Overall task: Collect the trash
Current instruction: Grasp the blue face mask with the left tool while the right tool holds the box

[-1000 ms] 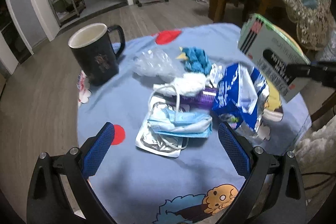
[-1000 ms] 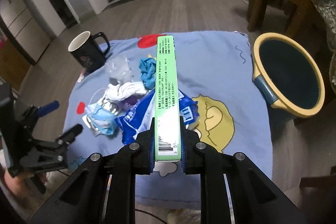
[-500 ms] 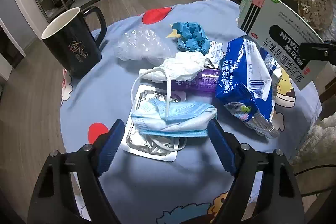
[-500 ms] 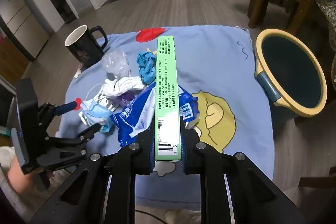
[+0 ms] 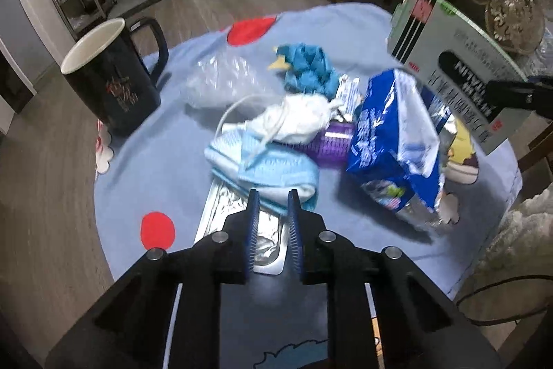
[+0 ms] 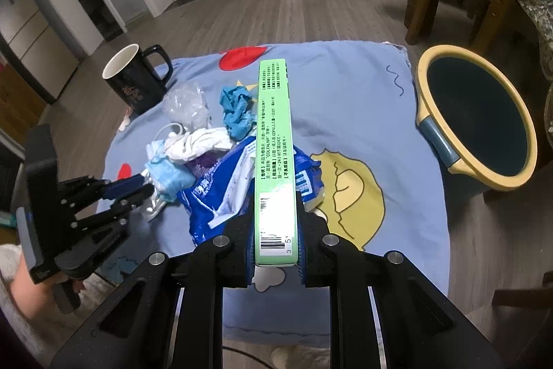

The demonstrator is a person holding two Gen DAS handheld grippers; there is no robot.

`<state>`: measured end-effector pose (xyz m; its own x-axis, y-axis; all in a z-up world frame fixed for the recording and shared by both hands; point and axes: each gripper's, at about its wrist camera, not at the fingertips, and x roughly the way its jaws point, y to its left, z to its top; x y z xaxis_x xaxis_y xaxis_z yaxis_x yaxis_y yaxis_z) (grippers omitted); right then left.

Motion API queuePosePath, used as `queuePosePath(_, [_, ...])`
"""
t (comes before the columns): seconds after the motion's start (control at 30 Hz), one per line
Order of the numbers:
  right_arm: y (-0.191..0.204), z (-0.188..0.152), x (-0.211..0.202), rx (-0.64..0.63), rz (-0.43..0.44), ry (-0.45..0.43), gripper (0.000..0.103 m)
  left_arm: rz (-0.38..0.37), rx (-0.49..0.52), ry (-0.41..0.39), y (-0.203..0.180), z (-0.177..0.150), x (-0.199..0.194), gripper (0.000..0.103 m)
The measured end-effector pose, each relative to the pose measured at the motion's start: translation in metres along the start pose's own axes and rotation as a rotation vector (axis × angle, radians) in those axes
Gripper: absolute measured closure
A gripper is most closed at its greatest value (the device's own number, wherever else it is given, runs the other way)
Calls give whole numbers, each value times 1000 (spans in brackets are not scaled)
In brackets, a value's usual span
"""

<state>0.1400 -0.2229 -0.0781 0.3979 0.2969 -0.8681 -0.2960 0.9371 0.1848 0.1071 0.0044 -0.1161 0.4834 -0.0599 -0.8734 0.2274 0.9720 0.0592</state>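
Pinching face mask [image 5: 266, 168], left gripper [image 5: 273, 199] closed.

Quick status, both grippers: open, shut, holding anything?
Left gripper: shut on the blue face mask lying on the silver foil packet.
Right gripper: shut on the green box.

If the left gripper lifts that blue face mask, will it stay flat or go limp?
The face mask already lies crumpled and folded, so it will probably droop. Its loose ear loop may drag across the white wad. It looks light; the left gripper should lift it easily.
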Motion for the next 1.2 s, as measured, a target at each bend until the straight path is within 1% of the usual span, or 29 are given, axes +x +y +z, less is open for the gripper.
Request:
queuePosePath(0.07, [-1,0,-1,1,0,-4,84,-10,-1,-19,-1,2,-7,93])
queuePosePath(0.27, [-7,3,-6,26,4,-21,84,-50,-16,-105,-1,11,-36,94])
queuePosePath(0.4, [-9,3,-7,24,9,-24,84,-68,-32,-141,1,13,-49,97])
queuePosePath(0.47, [-9,4,-8,25,9,-30,84,-74,-39,-146,3,15,-51,98])
queuePosePath(0.53, [-8,5,-9,28,14,-33,84,-61,-34,-140,4,15,-50,98])
queuePosePath(0.6, [-8,6,-10,31,15,-36,84,-48,-39,-114,6,13,-42,98])
queuePosePath(0.63, [-8,6,-11,32,19,-37,84,-56,-45,-106,7,12,-39,97])
queuePosePath(0.67, [-6,6,-11,33,21,-38,84,-73,-52,-90,8,12,-33,92])
queuePosePath(0.7, [-6,5,-12,33,22,-39,84,-69,-52,-78,7,11,-28,86])
queuePosePath(0.77, [-6,6,-12,34,25,-38,84,-63,-38,-69,3,10,-19,46])
queuePosePath(0.8, [-6,6,-12,36,25,-37,84,-59,-31,-65,1,9,-16,41])
queuePosePath(0.9, [-8,6,-10,43,28,-29,84,-52,8,-23,-8,9,-1,41])
queuePosePath(1.03, [-8,5,-7,47,29,-16,84,-10,49,48,-12,8,23,41])
queuePosePath(1.07, [-8,5,-6,46,28,-13,84,1,48,60,-10,8,27,45])
queuePosePath(1.1, [-8,5,-5,46,28,-10,84,9,41,67,-8,7,29,52])
queuePosePath(1.13, [-8,5,-4,46,28,-7,84,1,27,73,-4,7,30,68])
queuePosePath(1.2, [-9,5,-3,47,27,-3,84,-9,-5,69,2,8,28,73])
